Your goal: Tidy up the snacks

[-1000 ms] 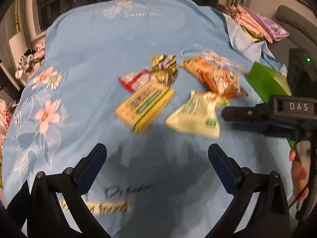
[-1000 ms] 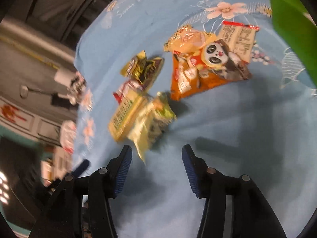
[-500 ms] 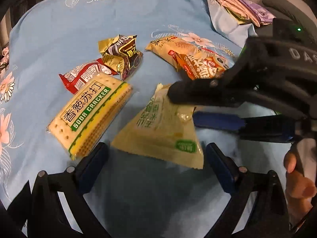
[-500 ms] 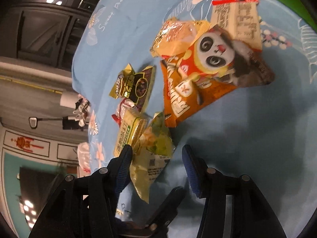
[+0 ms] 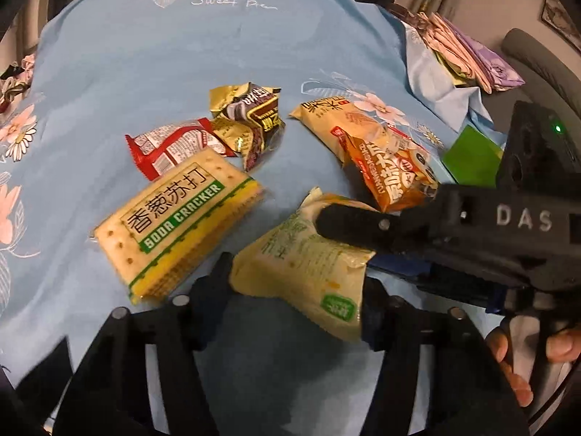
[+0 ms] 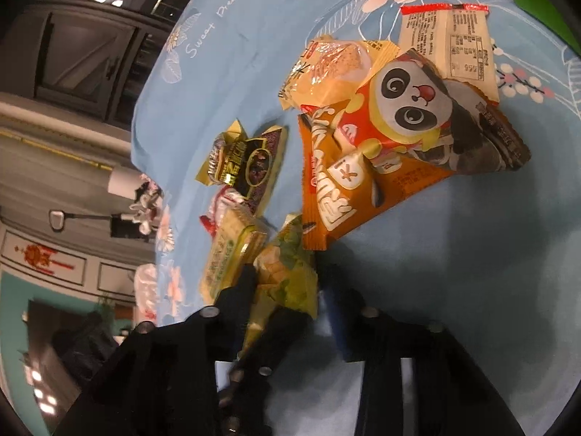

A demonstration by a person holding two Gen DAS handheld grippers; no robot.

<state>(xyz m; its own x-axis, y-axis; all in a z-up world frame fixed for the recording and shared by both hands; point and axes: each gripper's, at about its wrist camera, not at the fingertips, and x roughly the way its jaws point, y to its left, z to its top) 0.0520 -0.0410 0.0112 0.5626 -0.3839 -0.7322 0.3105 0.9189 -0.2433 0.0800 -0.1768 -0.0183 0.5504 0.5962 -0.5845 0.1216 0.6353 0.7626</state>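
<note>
A pale yellow-green snack bag (image 5: 301,265) (image 6: 287,272) lies on the blue flowered cloth (image 5: 181,54), nearest to me. My left gripper (image 5: 296,283) has a finger at each side edge of the bag, and its jaws are closing, pressing the bag in. From the right, my right gripper (image 5: 356,243) (image 6: 287,290) reaches over the same bag with one finger on top and the blue-padded one below. Its jaws are closing too, with the bag pinched between them. A soda cracker pack (image 5: 178,218) lies just left of the bag.
Behind lie a red-white packet (image 5: 170,145), gold-brown packets (image 5: 250,123), a yellow packet (image 5: 334,120), an orange panda bag (image 6: 385,138) and a white packet (image 6: 446,43). A green box (image 5: 472,160) and folded cloths (image 5: 468,58) sit at the right. A person's hand (image 5: 519,356) holds the right gripper.
Both grippers came forward and down to the yellow-green bag. Their jaws narrowed from wide apart onto it, and the bag now looks squeezed and bulged.
</note>
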